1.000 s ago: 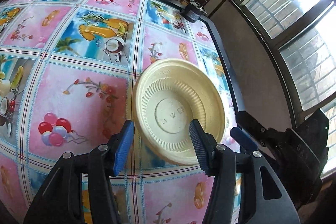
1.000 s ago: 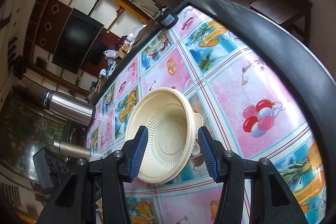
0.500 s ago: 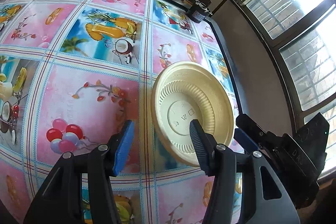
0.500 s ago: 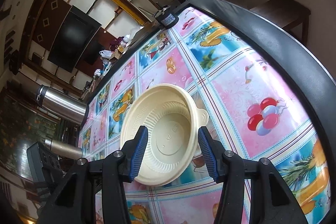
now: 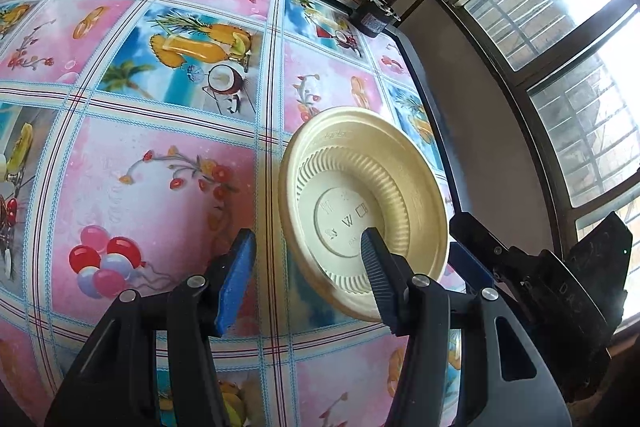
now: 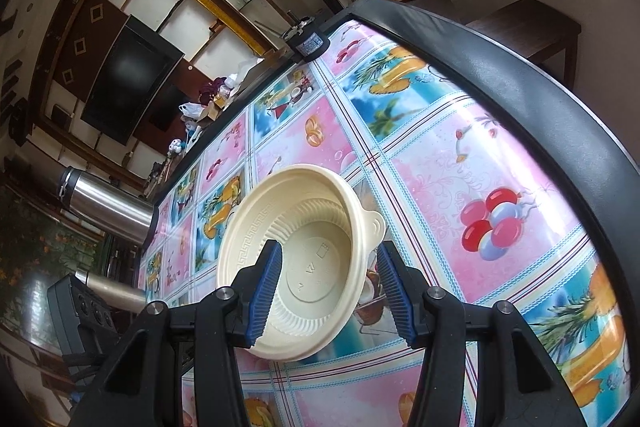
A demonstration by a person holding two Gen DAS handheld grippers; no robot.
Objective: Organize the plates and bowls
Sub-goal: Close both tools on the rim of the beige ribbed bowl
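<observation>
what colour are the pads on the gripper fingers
Blue, ribbed pads on black fingers; clearest in the right wrist view.

Cream bowl [image 6: 304,251] on a pink-and-blue cloth [image 5: 160,155]

Cloth squares show balloons, pineapples, palms; gripper pads [image 6: 266,287] are ribbed blue on black arms.

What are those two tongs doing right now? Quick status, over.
Left tongs open, off to the side of bowl. Right tongs open, straddling bowl's near rim. Bowl sits on table, not gripped. Nothing blocking.

Both wrist views look closely down at the tablecloth [image 5: 160,187].
</observation>
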